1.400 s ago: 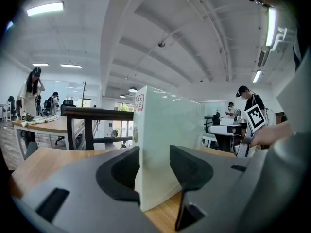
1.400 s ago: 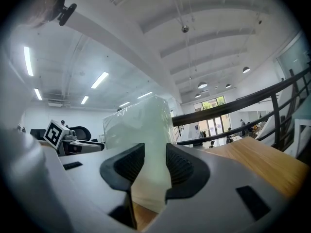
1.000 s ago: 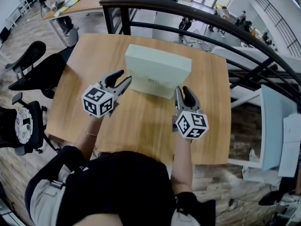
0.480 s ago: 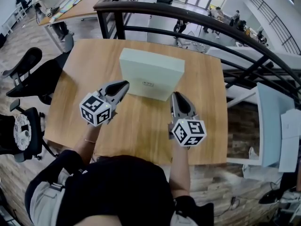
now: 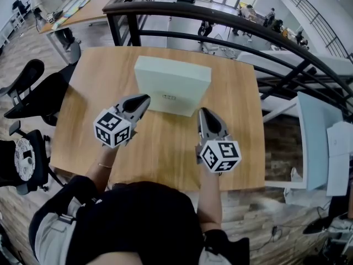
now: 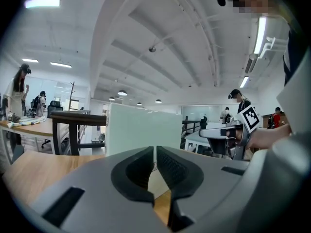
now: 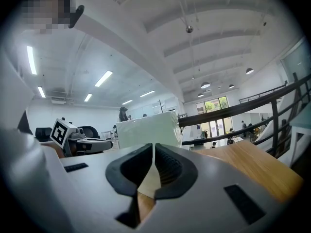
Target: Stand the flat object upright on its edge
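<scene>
The pale green box (image 5: 172, 76) sits toward 12 o'clock on the tabletop (image 5: 165, 153), with a small label on the face turned to the person. It appears to stand on its edge already, though the steep view leaves that unsure. The left gripper (image 5: 144, 99) at its 7 o'clock and the right gripper (image 5: 204, 112) at its 5 o'clock are held clear of it, likely so it balances alone. Both pairs of fingers (image 6: 136, 171) are pressed together and empty, the right ones having just closed.

Black top (image 5: 149, 220), pale trousers (image 5: 52, 232); left gripper (image 5: 144, 99) & right gripper (image 5: 203, 111) grey, black-lined fingers (image 6: 138, 171), b/w marker cubes (image 5: 113, 128).
</scene>
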Action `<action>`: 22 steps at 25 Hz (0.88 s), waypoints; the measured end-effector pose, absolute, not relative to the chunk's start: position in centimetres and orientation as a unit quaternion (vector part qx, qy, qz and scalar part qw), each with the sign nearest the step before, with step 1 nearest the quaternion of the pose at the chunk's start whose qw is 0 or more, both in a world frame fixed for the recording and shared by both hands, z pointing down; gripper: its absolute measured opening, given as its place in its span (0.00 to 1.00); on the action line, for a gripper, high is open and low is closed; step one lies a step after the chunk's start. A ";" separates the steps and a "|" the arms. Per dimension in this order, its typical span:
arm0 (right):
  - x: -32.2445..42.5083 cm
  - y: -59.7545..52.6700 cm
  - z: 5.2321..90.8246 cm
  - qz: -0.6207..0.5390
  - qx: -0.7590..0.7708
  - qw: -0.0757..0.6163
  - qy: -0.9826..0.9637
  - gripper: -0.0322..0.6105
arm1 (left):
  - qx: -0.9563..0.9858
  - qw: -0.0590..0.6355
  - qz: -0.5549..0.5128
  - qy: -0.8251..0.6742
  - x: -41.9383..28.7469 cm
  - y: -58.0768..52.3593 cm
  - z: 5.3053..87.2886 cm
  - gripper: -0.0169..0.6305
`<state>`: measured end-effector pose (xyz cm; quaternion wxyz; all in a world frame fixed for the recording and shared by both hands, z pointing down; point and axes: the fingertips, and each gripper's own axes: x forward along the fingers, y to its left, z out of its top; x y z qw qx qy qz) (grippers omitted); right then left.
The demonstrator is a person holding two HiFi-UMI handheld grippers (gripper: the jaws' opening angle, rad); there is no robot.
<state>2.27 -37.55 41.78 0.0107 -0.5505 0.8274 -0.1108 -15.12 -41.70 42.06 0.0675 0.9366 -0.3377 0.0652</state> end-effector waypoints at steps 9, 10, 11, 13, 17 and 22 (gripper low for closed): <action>1.4 -37.8 41.9 -0.115 -0.545 0.012 0.831 0.10 | 0.932 0.075 0.067 -0.348 -16.2 -41.8 42.2 0.08; 1.4 -37.9 41.8 -0.115 -0.545 0.012 0.831 0.10 | 0.931 0.076 0.065 -0.350 -16.3 -41.8 42.1 0.08; 1.3 -37.9 41.7 -0.115 -0.545 0.011 0.831 0.10 | 0.931 0.077 0.064 -0.351 -16.4 -41.9 42.0 0.08; 1.2 -38.0 41.6 -0.116 -0.545 0.010 0.831 0.10 | 0.930 0.079 0.062 -0.354 -16.7 -42.0 42.0 0.08; 1.3 -37.9 41.9 -0.116 -0.545 0.011 0.831 0.10 | 0.929 0.081 0.060 -0.355 -16.7 -42.0 42.2 0.08; 1.4 -38.0 42.1 -0.117 -0.546 0.012 0.830 0.10 | 0.929 0.082 0.060 -0.356 -16.6 -42.1 42.4 0.08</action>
